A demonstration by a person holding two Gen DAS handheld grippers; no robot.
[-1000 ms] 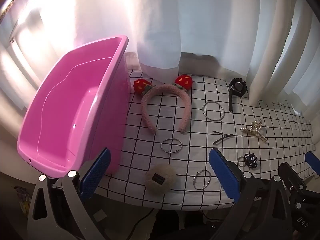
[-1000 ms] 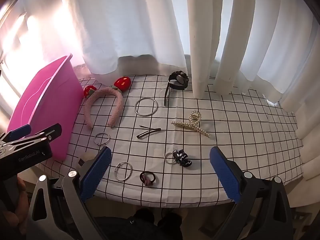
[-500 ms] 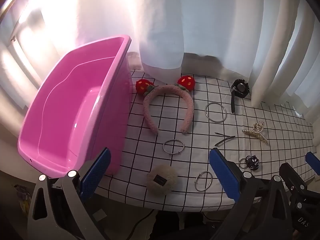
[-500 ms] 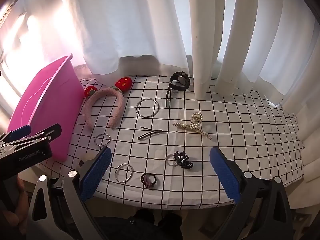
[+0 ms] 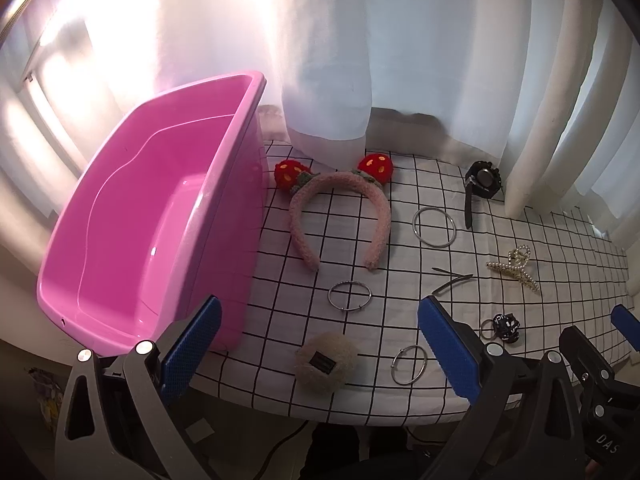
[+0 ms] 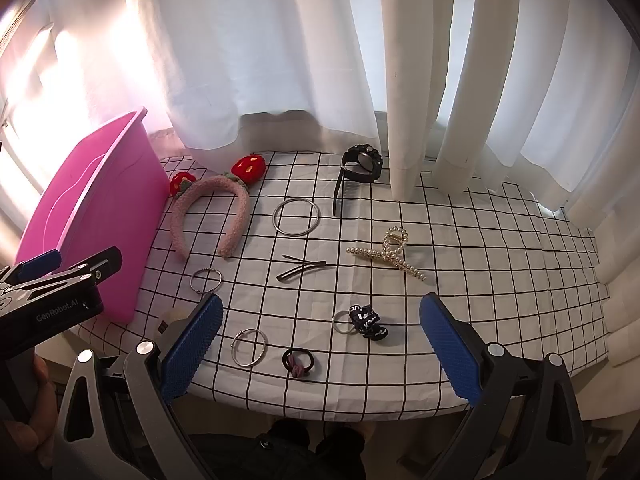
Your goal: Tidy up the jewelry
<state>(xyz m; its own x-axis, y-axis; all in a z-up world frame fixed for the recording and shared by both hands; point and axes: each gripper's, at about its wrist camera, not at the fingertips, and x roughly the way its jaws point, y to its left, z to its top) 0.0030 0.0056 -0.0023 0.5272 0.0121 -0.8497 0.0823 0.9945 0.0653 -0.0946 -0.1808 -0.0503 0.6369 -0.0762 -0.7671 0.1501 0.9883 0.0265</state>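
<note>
An empty pink bin (image 5: pixel 132 240) stands at the table's left end; it also shows in the right wrist view (image 6: pixel 80 216). On the checked cloth lie a pink strawberry headband (image 5: pixel 340 216), a black watch (image 5: pixel 482 182), a large silver bangle (image 5: pixel 434 227), smaller bangles (image 5: pixel 350 296) (image 5: pixel 408 364), a black hairpin (image 5: pixel 452 282), a pearl claw clip (image 5: pixel 516 268), a black clip (image 6: pixel 366 322), a fluffy beige scrunchie (image 5: pixel 326 360) and a black hair tie (image 6: pixel 298 362). My left gripper (image 5: pixel 316 350) is open and empty over the near edge by the scrunchie. My right gripper (image 6: pixel 320 346) is open and empty above the hair tie.
White curtains (image 6: pixel 400 80) hang along the back of the table, touching the cloth by the watch. The table's near edge (image 6: pixel 340 404) curves just ahead of both grippers. The left gripper's body (image 6: pixel 56 292) shows at the left of the right wrist view.
Both grippers have drifted slightly forward and a little left; the table items sit marginally closer in view. Nothing was picked up or moved.
</note>
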